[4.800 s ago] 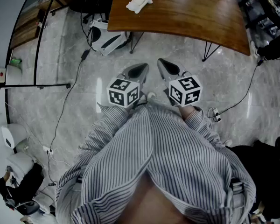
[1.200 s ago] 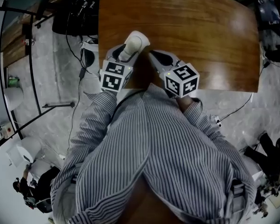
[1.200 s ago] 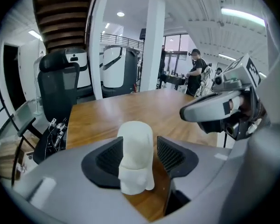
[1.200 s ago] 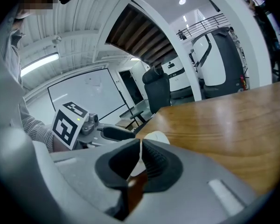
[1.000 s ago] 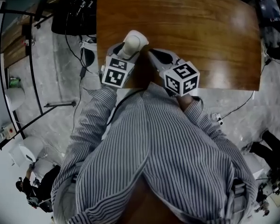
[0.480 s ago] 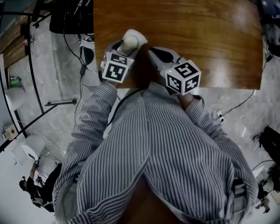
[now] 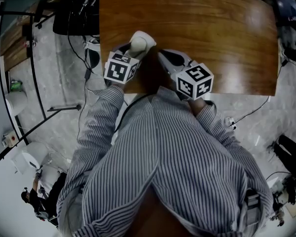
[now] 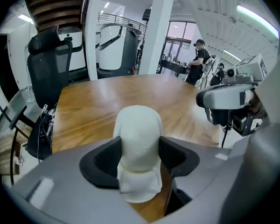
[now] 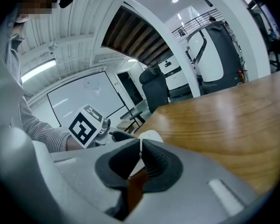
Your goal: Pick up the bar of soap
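The white bar of soap point(image 7: 140, 40) lies near the front left corner of the brown wooden table point(image 7: 212, 28). My left gripper point(image 7: 134, 47) is around it and its jaws are closing. In the left gripper view the soap point(image 8: 137, 139) stands between the dark pads point(image 8: 106, 158), which touch both its sides. My right gripper point(image 7: 164, 57) hovers just right of it over the table, shut with nothing between its jaws point(image 9: 140, 146). In the right gripper view the soap point(image 9: 152, 135) peeks out behind the jaw tips.
A black office chair point(image 8: 49, 64) stands beyond the table's far left. People point(image 8: 198, 64) stand far off at the back right. Cables and dark gear point(image 7: 84, 14) lie on the marble floor left of the table. The table's front edge point(image 7: 227, 92) is close to my body.
The left gripper has edged forward around the soap and its jaws have drawn in on it. The right gripper has hardly moved.
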`<state>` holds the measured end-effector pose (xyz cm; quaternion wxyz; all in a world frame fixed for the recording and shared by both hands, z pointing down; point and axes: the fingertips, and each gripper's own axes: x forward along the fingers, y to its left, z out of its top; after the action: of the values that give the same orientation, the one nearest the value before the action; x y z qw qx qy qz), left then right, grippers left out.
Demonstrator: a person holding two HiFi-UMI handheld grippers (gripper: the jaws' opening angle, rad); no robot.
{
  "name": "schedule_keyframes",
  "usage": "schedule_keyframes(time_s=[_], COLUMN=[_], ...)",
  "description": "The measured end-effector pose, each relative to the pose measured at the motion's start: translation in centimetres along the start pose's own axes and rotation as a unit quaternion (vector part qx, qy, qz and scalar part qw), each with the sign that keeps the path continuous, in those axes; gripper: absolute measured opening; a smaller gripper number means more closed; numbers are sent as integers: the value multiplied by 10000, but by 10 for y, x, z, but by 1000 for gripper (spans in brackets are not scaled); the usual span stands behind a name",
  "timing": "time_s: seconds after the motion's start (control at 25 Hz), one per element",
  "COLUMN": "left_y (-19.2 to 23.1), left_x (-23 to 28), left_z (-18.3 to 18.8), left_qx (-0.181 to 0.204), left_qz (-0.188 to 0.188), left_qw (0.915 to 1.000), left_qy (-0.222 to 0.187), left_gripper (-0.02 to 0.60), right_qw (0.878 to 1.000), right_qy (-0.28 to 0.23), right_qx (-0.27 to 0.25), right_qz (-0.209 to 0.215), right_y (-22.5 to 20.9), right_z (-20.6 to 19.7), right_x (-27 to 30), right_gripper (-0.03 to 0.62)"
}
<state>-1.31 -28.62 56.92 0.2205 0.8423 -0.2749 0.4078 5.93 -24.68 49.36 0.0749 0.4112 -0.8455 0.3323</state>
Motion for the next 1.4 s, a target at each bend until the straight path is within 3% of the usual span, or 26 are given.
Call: schedule_keyframes(time_s=[0.16,0.28,0.44,0.64,0.68,0.8,0.96,1.0,1.16,1.4], left_y=[-5,-15,-18,-5,-3,-4,-11,-12,-15,-14], left_x=[-14,-44,-90,-141,-145,-154,-162,-161,-161,-154], left_z=[11,34,64,79,79,81,76,75,75,71], left_qx=[-421,-1137,-1889,-2550,-2637,-2677,-2842,-2806,-2388,-2243], left_qz=[-253,-650,-1099,-1461,-1487,-1520,-1356,-1269,-884,-773], left_qw=[9978,9838,9436,8678,8582,8405,8160,8171,8455,8631], left_qy=[-441,-1224,-2488,-4008,-4146,-4459,-4848,-4873,-4693,-4458], left_gripper=[261,261,261,259,259,259,259,259,259,259], right_qw=[10000,9998,9986,9944,9928,9884,9873,9879,9910,9927], right_qy=[-2,-34,-346,-929,-1078,-1409,-1494,-1463,-1226,-1003], right_qx=[-88,-207,-349,-302,-279,-308,-292,-324,-500,-671], right_qz=[30,72,193,403,441,484,450,397,179,83], right_y=[4,10,21,36,39,48,60,61,60,62], right_z=[3,9,34,67,73,87,90,89,86,79], right_x=[1,1,-1,-5,-7,-10,-8,-7,0,7], right_gripper=[6,6,6,6,5,4,3,3,3,3])
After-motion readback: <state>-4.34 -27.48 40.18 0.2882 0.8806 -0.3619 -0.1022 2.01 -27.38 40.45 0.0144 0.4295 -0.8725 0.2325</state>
